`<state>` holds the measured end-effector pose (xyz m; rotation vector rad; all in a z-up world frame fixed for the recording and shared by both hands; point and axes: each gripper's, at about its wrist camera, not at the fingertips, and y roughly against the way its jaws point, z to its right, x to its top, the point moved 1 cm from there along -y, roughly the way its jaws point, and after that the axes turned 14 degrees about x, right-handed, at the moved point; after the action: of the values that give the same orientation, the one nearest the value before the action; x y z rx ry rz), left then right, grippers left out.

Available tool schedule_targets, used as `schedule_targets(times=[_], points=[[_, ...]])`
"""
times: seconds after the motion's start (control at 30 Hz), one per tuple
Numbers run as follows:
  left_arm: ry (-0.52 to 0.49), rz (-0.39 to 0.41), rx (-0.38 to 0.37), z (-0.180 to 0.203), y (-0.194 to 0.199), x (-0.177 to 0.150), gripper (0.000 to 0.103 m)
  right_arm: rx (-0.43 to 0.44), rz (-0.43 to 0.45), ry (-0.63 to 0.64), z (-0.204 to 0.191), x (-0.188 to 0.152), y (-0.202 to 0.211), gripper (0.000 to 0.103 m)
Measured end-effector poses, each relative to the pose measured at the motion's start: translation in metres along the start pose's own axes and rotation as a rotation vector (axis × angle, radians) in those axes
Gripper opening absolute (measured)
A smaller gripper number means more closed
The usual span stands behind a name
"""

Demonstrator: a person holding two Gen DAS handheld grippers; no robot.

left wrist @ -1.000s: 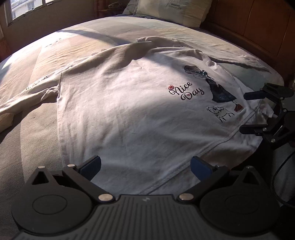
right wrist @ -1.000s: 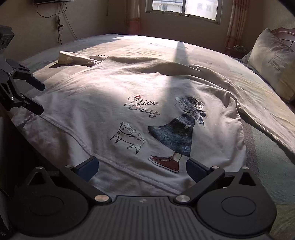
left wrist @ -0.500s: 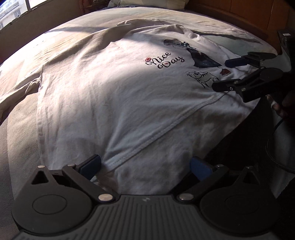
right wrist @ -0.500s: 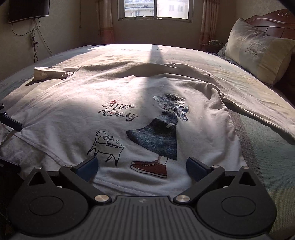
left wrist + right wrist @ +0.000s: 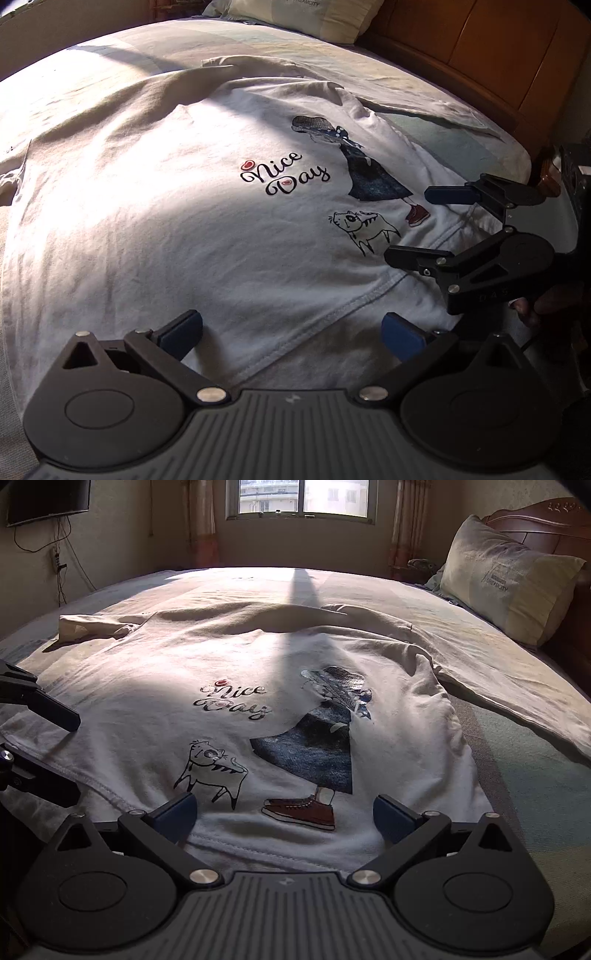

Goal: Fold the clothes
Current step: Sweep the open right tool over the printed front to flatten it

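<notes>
A white long-sleeved cotton shirt with a "Nice Day" print lies flat and spread out on a big bed with a pale patterned cover. The print shows a girl in a blue dress, a small cat and a red shoe. Both sleeves stretch out to the sides. Sunlight makes a bright patch across the cloth.

The left gripper, black with blue pads, is at the bottom hem of the shirt. Its two fingers are wide apart and hold nothing. The hem runs between them.

The right gripper is also at the hem, just in front of the red shoe. Its fingers are wide apart too, with nothing between them but the shirt lying below.

A pale yellow-green pillow leans on the brown wooden headboard.
</notes>
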<state>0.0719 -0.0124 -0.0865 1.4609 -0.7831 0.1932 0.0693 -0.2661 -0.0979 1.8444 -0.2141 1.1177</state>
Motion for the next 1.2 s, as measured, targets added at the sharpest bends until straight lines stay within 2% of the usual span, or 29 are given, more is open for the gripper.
schedule_targets(times=[0.17,0.23,0.33,0.43,0.47,0.53,0.6,0.77,0.83,0.97,1.13,1.2], points=[[-0.028,-0.055,0.063,-0.015,0.025,-0.028,0.102,0.078,-0.001,0.025,-0.016,0.013,0.004,0.103],[-0.043,-0.062,0.118,-0.025,0.037,-0.035,0.102,0.110,-0.002,0.035,-0.022,0.018,0.006,0.103],[-0.049,-0.035,0.200,-0.037,0.054,-0.035,0.102,0.134,-0.006,0.069,-0.037,0.027,0.000,0.103],[-0.031,0.004,0.222,-0.045,0.068,-0.029,0.102,0.108,-0.072,0.102,-0.055,0.028,-0.027,0.103],[-0.032,0.013,0.222,-0.044,0.072,-0.027,0.102,0.090,-0.102,0.099,-0.059,0.024,-0.033,0.103],[-0.042,0.025,0.210,-0.042,0.075,-0.026,0.102,0.074,-0.086,0.070,-0.062,0.016,-0.026,0.103],[-0.061,0.032,0.182,-0.038,0.072,-0.021,0.102,0.096,-0.101,0.054,-0.063,0.010,-0.017,0.103],[-0.100,0.056,0.110,-0.022,0.046,0.000,0.102,0.165,-0.142,0.177,-0.063,0.016,0.004,0.103],[-0.091,0.035,0.073,-0.020,0.032,0.004,0.102,0.130,-0.134,0.117,-0.041,0.013,0.008,0.103],[-0.046,-0.026,0.056,-0.026,0.008,-0.005,0.102,0.059,-0.118,-0.005,0.003,0.007,0.016,0.103],[0.052,-0.023,0.063,-0.050,0.015,-0.026,0.102,-0.022,-0.098,-0.145,0.055,-0.001,0.027,0.103],[0.064,-0.032,0.086,-0.057,0.016,-0.026,0.102,-0.011,-0.099,-0.120,0.054,-0.010,0.038,0.103]])
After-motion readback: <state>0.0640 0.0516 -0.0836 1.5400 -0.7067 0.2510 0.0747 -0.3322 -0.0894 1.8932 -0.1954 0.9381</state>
